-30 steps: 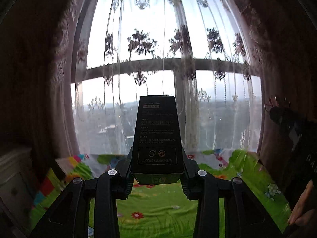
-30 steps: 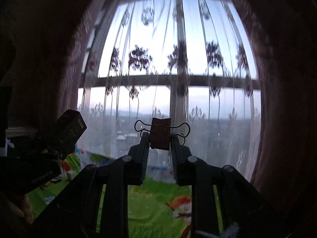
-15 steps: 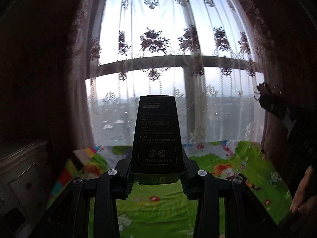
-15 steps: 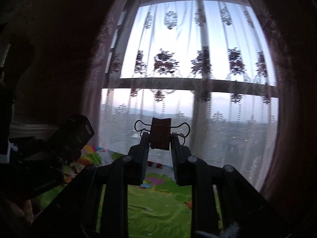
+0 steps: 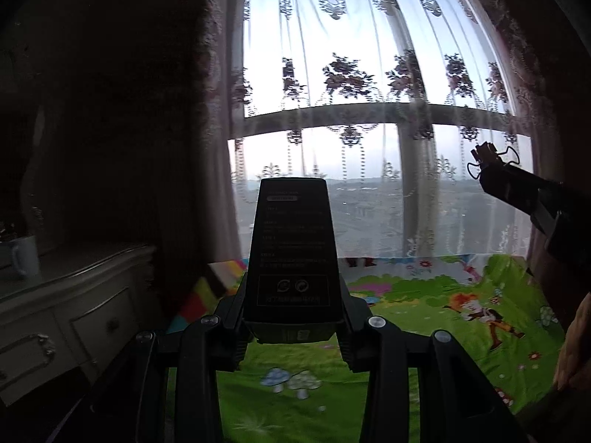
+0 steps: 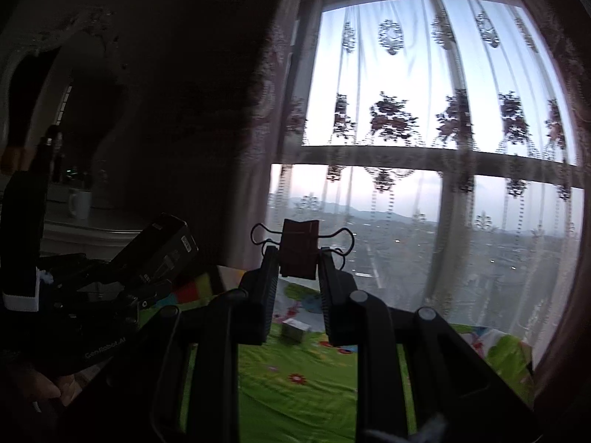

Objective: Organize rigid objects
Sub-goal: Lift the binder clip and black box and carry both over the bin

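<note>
My left gripper [image 5: 293, 317] is shut on a black rectangular box [image 5: 293, 258] with printed text, held up in the air in front of the window. The box also shows at the left of the right wrist view [image 6: 159, 254]. My right gripper [image 6: 297, 262] is shut on a dark red binder clip [image 6: 300, 249] with wire handles spread to both sides. The clip also shows in the left wrist view [image 5: 487, 157] at the right, level with the window bar. A small grey box [image 6: 294, 331] lies on the mat below.
A green cartoon play mat [image 5: 424, 332] covers the floor under both grippers. A white dresser [image 5: 70, 310] with a white mug [image 5: 26, 260] stands at the left. A lace curtain [image 5: 369, 110] hangs over the window ahead. A mirror [image 6: 55, 110] stands above the dresser.
Both grippers have swung left with their loads still held. The dresser and mug have come into view and the window has shifted to the right.
</note>
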Demonstrator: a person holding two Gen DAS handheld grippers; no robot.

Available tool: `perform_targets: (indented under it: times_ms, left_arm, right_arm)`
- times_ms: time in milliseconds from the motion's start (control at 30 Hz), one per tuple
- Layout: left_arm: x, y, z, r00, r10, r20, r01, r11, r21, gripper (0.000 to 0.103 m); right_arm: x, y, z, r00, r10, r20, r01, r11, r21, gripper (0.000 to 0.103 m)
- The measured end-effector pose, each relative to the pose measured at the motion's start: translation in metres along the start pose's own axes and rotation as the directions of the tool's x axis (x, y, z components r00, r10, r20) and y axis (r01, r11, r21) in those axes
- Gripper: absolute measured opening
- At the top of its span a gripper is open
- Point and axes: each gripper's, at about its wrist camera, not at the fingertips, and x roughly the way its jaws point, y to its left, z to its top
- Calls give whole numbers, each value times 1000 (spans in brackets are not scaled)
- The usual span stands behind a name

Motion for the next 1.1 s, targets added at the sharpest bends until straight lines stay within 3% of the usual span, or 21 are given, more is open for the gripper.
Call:
perform_targets:
  times_ms: [200,433,633,800,967,1000,1033,1100]
  left_arm:
    - [-9,34,-12,996,70,-50,-72,996,-49,40]
    - [-24,67,-20,986,154,-72,-159,985,-70,40]
    - [-36,95,-33,970,217,-109,-228,969,-100,40]
    - [-42,120,-50,947,269,-173,-293,946,-136,40]
    - [-39,147,-77,904,289,-314,-357,915,-186,40]
    - [-38,152,-84,894,284,-345,-367,908,-202,40]
    - [-35,160,-94,875,278,-397,-386,895,-223,40]
    - [-31,170,-110,842,270,-467,-414,878,-239,40]
  right_arm:
    - [8,25,6,995,102,-9,-103,995,-18,25]
    - [18,66,10,973,229,-12,-230,971,-60,25]
    - [26,96,13,943,332,-29,-333,940,-76,25]
    - [45,121,13,900,427,-88,-433,900,-57,25]
    - [71,165,1,819,521,-241,-548,835,-58,25]
    - [79,178,-5,789,533,-305,-575,816,-61,25]
    - [89,193,-15,744,551,-377,-611,790,-53,25]
    - [101,211,-29,681,564,-468,-654,756,-41,25]
